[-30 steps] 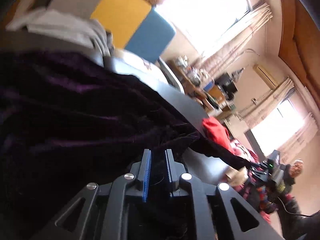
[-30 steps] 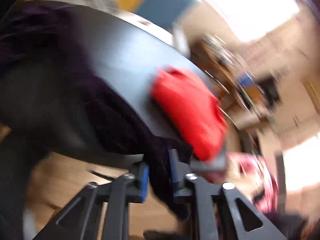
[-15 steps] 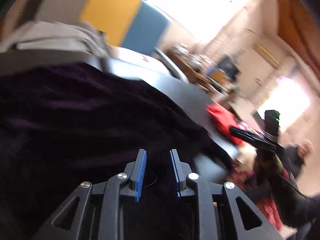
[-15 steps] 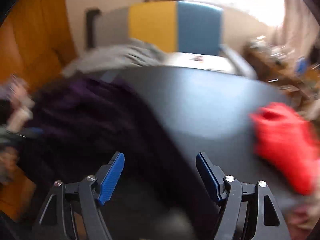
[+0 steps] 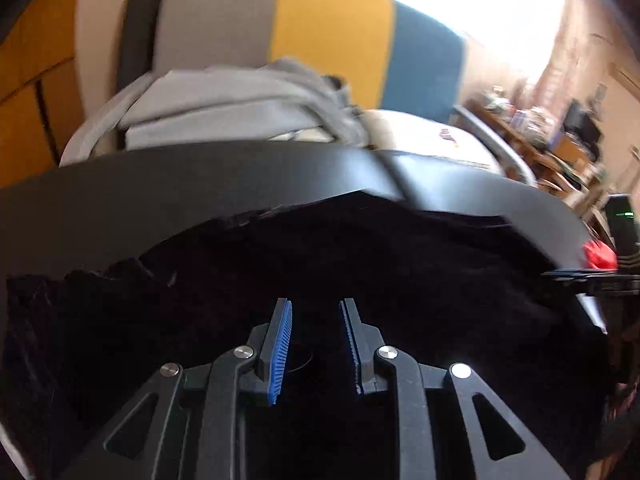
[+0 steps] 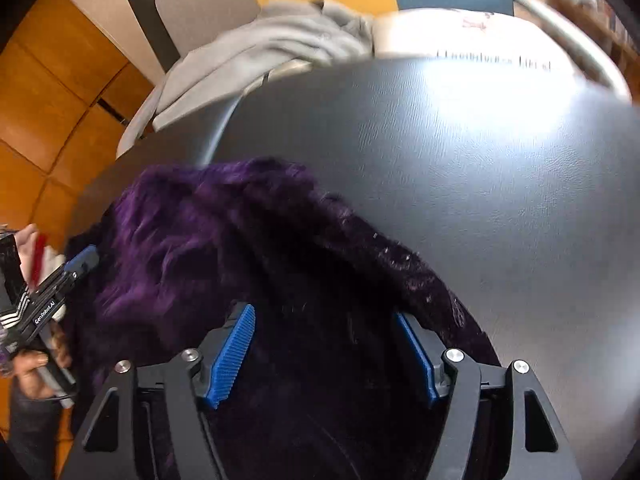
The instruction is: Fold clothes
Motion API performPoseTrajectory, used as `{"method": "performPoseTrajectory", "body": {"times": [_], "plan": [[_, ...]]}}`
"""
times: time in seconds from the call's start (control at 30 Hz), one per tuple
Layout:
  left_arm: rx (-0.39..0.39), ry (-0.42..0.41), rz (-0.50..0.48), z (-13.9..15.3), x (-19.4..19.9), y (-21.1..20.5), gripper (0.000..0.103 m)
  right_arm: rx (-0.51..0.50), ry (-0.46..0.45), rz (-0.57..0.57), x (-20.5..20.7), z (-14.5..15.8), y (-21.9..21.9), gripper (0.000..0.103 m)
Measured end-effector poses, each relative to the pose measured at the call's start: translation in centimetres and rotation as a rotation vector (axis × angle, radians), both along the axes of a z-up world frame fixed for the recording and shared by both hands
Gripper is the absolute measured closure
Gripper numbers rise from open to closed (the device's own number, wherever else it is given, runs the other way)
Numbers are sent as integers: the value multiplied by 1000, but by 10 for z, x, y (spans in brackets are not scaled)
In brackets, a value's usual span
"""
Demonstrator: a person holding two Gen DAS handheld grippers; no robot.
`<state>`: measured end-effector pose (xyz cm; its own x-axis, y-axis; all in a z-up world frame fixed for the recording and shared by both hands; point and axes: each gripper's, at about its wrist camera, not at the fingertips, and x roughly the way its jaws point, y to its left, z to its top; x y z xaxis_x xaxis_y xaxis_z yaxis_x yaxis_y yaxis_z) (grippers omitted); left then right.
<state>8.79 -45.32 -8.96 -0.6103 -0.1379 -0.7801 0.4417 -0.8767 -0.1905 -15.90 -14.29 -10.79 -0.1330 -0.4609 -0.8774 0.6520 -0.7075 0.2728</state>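
**A:** On the dark round surface point(image 5: 120, 200), seen from the left wrist, what lies there?

**B:** A fuzzy purple garment point(image 5: 360, 264), nearly black in this view, heaped in soft ridges across the near half. The left gripper point(image 5: 315, 340) hangs just over it. Its fingers stand a narrow way apart, having just been opening, and no cloth is pinched between them. At the right edge the other gripper pokes in, with a scrap of a red garment point(image 5: 599, 255) behind it.

**A:** So is the folding far along?

**B:** I'd judge not. The outline is ragged, with no straight edge or neat layer that I can make out. Behind the surface a grey garment point(image 5: 224, 108) lies on a chair point(image 5: 332, 32); whether that one is folded I cannot tell.

**A:** And from the right wrist?

**B:** The purple garment point(image 6: 224, 240) shows its colour here, bunched at the left and near part of the surface point(image 6: 480, 160), the rest of which is bare. The right gripper point(image 6: 331, 354) is above the near end of the garment. Its fingers are wide, having just opened, with cloth below them but none squeezed. The left gripper point(image 6: 80, 260) shows at the far left, at the garment's edge, in a hand point(image 6: 34, 364).

**A:** What is left, then?

**B:** Most of it, by my reading: spread it flat, then fold it. Both grippers have let go, so a fresh grasp seems next.
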Motion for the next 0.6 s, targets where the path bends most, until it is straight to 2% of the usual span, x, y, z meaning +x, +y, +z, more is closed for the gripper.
{"method": "performPoseTrajectory", "body": {"times": [0.07, 0.13, 0.2, 0.27, 0.37, 0.53, 0.57, 0.6], "plan": [[36, 33, 50, -14, -5, -15, 79, 36, 60, -8, -17, -2, -16, 31], [54, 61, 66, -17, -13, -23, 78, 79, 162, 6, -33, -4, -36, 28], [23, 49, 68, -17, -27, -27, 77, 105, 290, 45, -43, -9, -60, 11], [-15, 35, 62, -16, -39, -29, 76, 66, 355, 51, -56, -15, -75, 0], [-41, 32, 66, -17, -53, -38, 76, 32, 374, 55, -79, -17, -94, 0], [-55, 28, 72, -16, -62, -46, 76, 49, 383, 90, -95, -22, -114, 0], [-59, 26, 73, -16, -63, -47, 76, 72, 387, 88, -94, -20, -114, 1], [-66, 21, 73, -15, -63, -46, 76, 99, 402, 93, -89, -15, -112, 9]]}}
